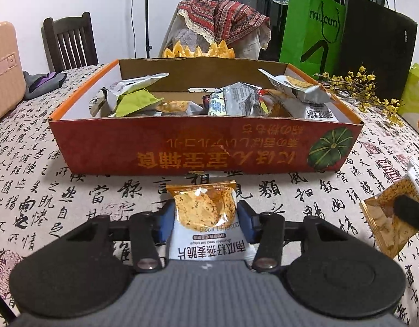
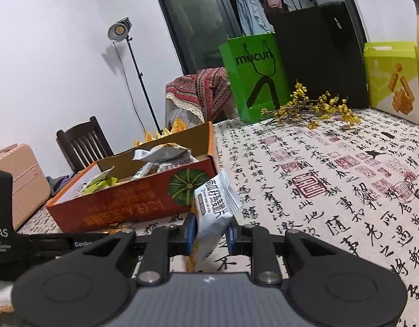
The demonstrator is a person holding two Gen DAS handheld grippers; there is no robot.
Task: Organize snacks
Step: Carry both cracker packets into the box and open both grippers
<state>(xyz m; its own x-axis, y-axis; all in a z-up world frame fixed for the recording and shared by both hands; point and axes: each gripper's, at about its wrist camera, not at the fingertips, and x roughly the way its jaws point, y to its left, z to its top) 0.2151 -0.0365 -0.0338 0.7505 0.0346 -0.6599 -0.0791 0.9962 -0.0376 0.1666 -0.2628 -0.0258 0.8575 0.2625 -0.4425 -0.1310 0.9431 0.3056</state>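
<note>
Left tool (image 1: 205, 219) clamping oat-crisp packet (image 1: 205, 207), right tool (image 2: 210, 233) gripping second packet (image 2: 213, 207), box (image 1: 198, 147) beyond

Tablecloth (image 1: 59, 179): cream, printed with black calligraphy and red seals. Snack box (image 1: 122, 147): red-orange, gold lettering, green pumpkin motif at right. Near snack packet (image 1: 206, 212): white and amber. Far paper bag (image 1: 310, 30): bright green, dark lettering.
</note>
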